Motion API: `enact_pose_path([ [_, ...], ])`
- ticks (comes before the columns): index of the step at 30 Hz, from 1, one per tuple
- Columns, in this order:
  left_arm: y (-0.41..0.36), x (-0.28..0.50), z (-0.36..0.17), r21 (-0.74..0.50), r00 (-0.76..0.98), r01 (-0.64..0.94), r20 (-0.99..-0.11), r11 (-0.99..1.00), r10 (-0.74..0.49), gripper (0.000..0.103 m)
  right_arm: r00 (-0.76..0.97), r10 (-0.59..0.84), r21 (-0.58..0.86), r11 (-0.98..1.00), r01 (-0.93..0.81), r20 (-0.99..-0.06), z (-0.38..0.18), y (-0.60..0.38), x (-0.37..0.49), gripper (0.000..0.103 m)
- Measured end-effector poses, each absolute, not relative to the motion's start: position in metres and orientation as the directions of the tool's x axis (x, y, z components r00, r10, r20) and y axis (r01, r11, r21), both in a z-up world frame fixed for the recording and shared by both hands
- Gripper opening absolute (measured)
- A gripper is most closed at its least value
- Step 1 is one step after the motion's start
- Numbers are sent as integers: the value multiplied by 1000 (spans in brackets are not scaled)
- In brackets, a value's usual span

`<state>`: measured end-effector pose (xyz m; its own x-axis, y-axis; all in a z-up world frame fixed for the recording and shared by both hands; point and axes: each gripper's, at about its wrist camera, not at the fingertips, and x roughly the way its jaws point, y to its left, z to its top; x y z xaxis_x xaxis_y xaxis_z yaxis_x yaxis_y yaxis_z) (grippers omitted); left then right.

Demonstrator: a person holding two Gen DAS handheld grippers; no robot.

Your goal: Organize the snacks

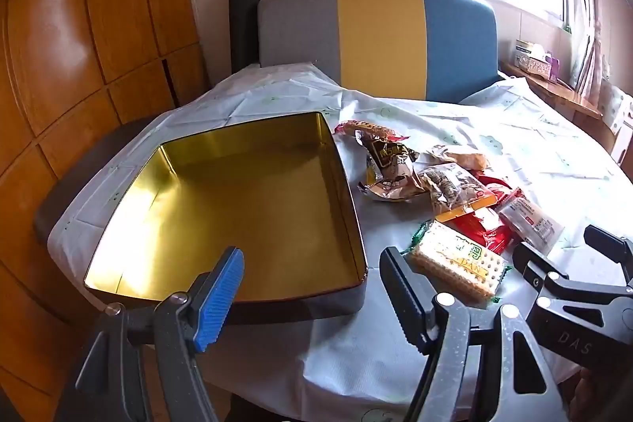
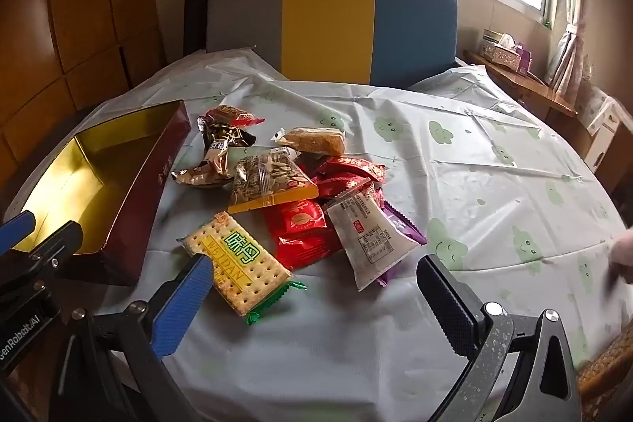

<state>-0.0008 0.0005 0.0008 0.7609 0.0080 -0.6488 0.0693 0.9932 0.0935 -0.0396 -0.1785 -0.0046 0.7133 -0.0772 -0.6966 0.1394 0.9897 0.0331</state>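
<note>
Snacks lie in a loose heap on the pale tablecloth at centre frame in the right wrist view — a cracker packet nearest the camera, a seed packet behind it, red wrappers and a white sachet to the right. Left of the heap stands the tin box, gold inside, with nothing in it. The left gripper hangs spread wide at lower centre of its view, over the tin's near right corner, holding nothing. The right gripper is spread wide too — its blue pad just beside the cracker packet, not gripping it.
</note>
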Motion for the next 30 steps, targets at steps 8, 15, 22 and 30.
enact_pose_path([
  [8,5,-8,2,96,779,31,-626,995,36,72,712,-70,33,991,130,-698,-2,-179,-41,103],
  [15,2,-4,-4,94,751,81,-660,992,1,72,724,-76,26,991,129,-686,0,-174,-44,103],
  [22,3,-5,-5,91,747,84,-664,992,-2,72,731,-82,29,990,138,-677,1,-177,-45,103],
  [30,2,-6,-6,91,744,89,-668,992,-5,72,745,-84,43,988,149,-662,3,-180,-48,103],
])
